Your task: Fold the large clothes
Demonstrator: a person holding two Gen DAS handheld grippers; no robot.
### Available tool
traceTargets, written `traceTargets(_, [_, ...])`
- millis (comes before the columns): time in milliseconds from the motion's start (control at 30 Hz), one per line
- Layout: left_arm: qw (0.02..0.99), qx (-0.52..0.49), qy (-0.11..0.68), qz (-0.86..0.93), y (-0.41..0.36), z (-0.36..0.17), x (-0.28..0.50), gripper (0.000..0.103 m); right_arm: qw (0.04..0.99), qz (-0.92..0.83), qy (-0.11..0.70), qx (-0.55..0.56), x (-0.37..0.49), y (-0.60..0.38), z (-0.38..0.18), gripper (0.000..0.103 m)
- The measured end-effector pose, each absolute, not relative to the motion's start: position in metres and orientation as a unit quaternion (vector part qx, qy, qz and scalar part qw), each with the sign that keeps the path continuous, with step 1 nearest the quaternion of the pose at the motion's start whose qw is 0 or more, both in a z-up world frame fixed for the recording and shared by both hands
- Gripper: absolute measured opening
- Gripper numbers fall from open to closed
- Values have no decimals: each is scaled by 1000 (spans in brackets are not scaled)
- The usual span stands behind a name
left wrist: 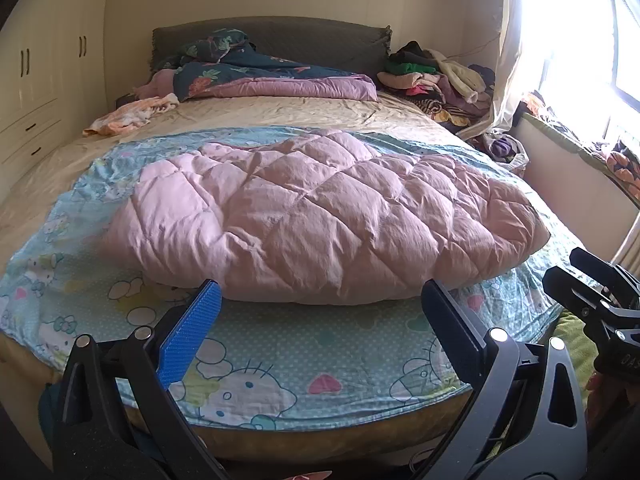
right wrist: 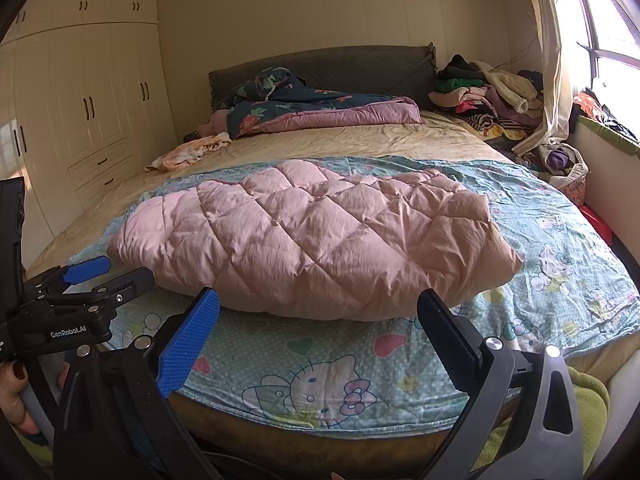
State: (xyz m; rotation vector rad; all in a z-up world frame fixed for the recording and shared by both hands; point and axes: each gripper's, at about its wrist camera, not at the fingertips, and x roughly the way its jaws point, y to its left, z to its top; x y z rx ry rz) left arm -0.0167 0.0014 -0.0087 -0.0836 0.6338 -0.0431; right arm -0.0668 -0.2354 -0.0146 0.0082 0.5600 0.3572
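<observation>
Coat (left wrist: 320, 216), pink and quilted, lies flat on the cartoon sheet (left wrist: 280, 360), just ahead of both tongs and touching neither. It looks like a tidy oblong bundle with no sleeves sticking out that I can see, so my guess is most of the folding is done, maybe one more fold or a move to a stack left. Can't tell for sure how many layers are under there.

Going left to right: left tongs (left wrist: 320, 328) are spread wide and empty, aimed at the near edge of the coat, left of its middle. Right tongs (right wrist: 316, 332) are just as wide, nothing in them, facing the near edge more toward the right half. Each pair shows up in the other's view, close beside it.

Far beyond the right tongs, a heap of clothes (right wrist: 488, 96) sits by the headboard, so probably plenty more to fold.
</observation>
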Motion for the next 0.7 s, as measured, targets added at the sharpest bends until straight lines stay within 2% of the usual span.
traceTargets(700, [949, -37, 314, -18, 5, -7, -17, 94, 945, 175, 278, 6, -67, -235, -16, 99])
